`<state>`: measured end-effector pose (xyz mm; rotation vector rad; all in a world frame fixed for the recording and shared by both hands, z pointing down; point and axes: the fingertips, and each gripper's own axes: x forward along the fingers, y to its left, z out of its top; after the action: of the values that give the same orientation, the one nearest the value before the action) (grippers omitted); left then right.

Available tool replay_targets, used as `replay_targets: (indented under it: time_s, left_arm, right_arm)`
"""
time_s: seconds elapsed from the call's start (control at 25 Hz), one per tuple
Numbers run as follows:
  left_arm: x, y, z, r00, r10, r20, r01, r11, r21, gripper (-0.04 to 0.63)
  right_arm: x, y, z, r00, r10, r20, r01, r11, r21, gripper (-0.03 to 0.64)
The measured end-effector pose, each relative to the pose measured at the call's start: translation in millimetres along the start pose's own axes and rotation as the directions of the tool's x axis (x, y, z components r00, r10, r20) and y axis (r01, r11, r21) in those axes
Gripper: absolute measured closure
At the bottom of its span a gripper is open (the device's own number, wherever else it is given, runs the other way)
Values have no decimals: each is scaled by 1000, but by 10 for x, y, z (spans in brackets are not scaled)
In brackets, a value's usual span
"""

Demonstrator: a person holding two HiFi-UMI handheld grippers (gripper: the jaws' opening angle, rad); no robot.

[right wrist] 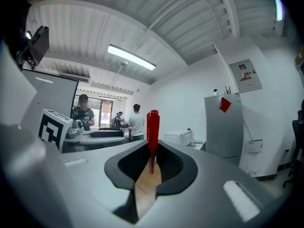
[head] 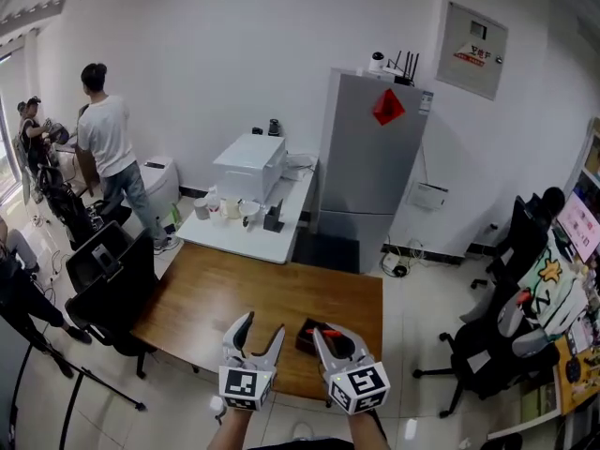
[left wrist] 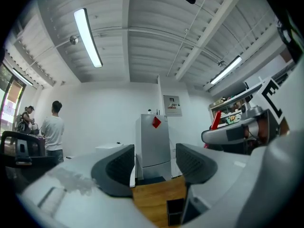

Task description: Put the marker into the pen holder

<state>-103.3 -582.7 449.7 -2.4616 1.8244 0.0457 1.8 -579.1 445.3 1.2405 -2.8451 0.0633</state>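
Observation:
A red marker (right wrist: pixel 152 132) stands upright between the pads of my right gripper (right wrist: pixel 152 163), which is shut on it. In the head view the right gripper (head: pixel 330 337) hovers over the near edge of the brown wooden table (head: pixel 225 298), the marker (head: pixel 330 328) showing red at its tips. A black pen holder (head: pixel 307 337) sits on the table just left of those tips. My left gripper (head: pixel 262 324) hangs beside it to the left, open and holding nothing. In the left gripper view the left gripper (left wrist: pixel 155 163) frames the pen holder (left wrist: pixel 175 213) low between its jaws.
Behind the table stand a grey fridge (head: pixel 370 157) and a white table (head: pixel 253 228) carrying a printer and cups. Black office chairs flank the wooden table at left (head: pixel 108 279) and right (head: pixel 487 345). A person (head: pixel 108 143) stands at the far left.

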Motion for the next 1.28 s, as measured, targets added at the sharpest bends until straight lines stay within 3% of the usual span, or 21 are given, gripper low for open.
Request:
replay_targets:
  time_s: [0.24,0.4,0.64,0.84,1.04,1.28]
  left_arm:
    - [457,129,-219,998,0,-58,2,1000,23,333]
    - [716,382,-215,999,0,-39,0,1000,8,348]
    - [1059,676,-245,996,-77,-41,79,996,47,348]
    - [1153,821,-365,988,-125,-89,128,991,26,348]
    - [1241,736,-475,976,-187,-113,192,981,29,348]
    - [1249,673,-498,966,-229,-121,235,971,34,348]
  right_arm:
    - [387,-390,-203,998,-1,-64,5,998,64,568]
    - [696,-422,-186,999,3,-54,1,997,73,568]
    - [1024,-545,-158,997,-70,-30,71,995,67,568]
    - [1251,-738,-600,988,-96,-117,108,990,95,568]
    - [1253,-1000,-1202,955,-174,-240,205,972,113,568]
    - [1174,-1283,-2016,880,-240,-409,298,951,84,568]
